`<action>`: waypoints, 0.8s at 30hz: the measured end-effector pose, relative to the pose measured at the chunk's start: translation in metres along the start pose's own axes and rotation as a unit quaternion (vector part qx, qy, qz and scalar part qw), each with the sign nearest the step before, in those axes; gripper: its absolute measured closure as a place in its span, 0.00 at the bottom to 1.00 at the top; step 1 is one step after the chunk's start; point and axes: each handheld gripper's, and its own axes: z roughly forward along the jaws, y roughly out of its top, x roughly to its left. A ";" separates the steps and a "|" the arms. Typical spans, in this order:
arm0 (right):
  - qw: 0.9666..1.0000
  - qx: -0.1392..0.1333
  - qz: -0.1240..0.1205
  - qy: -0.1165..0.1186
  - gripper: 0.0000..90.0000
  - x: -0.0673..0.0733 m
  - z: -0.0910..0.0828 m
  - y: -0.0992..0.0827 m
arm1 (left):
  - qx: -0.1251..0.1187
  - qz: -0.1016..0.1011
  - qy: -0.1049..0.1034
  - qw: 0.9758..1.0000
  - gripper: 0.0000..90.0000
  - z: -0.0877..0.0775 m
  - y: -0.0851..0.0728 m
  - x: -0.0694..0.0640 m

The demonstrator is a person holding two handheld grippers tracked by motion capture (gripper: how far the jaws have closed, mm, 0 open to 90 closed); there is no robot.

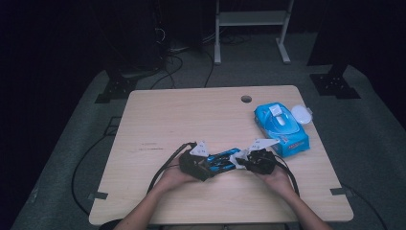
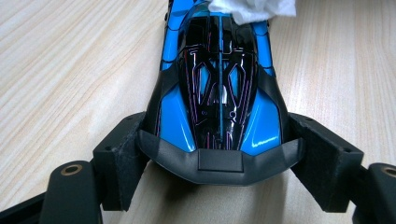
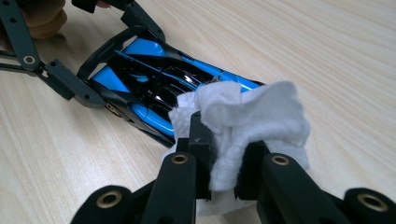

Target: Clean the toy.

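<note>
A blue and black toy car (image 1: 221, 159) lies on the wooden table (image 1: 158, 120) near its front edge. My left gripper (image 2: 219, 154) is shut on the car's rear end, a pad against each side of the toy car (image 2: 217, 88). My right gripper (image 3: 223, 154) is shut on a crumpled white wipe (image 3: 247, 121), which rests on the front part of the toy car (image 3: 149, 84). In the high view the left gripper (image 1: 208, 167) and the right gripper (image 1: 244, 160) face each other across the car, with the white wipe (image 1: 236, 157) between them.
A blue pack of wet wipes (image 1: 280, 127) with its white lid (image 1: 301, 114) flipped open lies at the right of the table. A round cable hole (image 1: 246, 99) sits near the far edge. Cables trail from both grippers toward the person.
</note>
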 end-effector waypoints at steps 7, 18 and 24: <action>0.998 0.015 0.053 -0.043 0.89 -0.031 -0.003 -0.015 | -0.003 -0.001 -0.002 1.000 0.27 0.001 0.000 0.000; 0.998 -0.010 0.034 -0.059 0.88 -0.031 0.026 0.021 | -0.003 -0.004 -0.006 1.000 0.27 0.000 -0.001 0.001; 0.997 0.002 0.057 -0.050 0.89 -0.036 0.008 -0.002 | -0.004 -0.003 -0.006 1.000 0.27 0.000 -0.001 0.002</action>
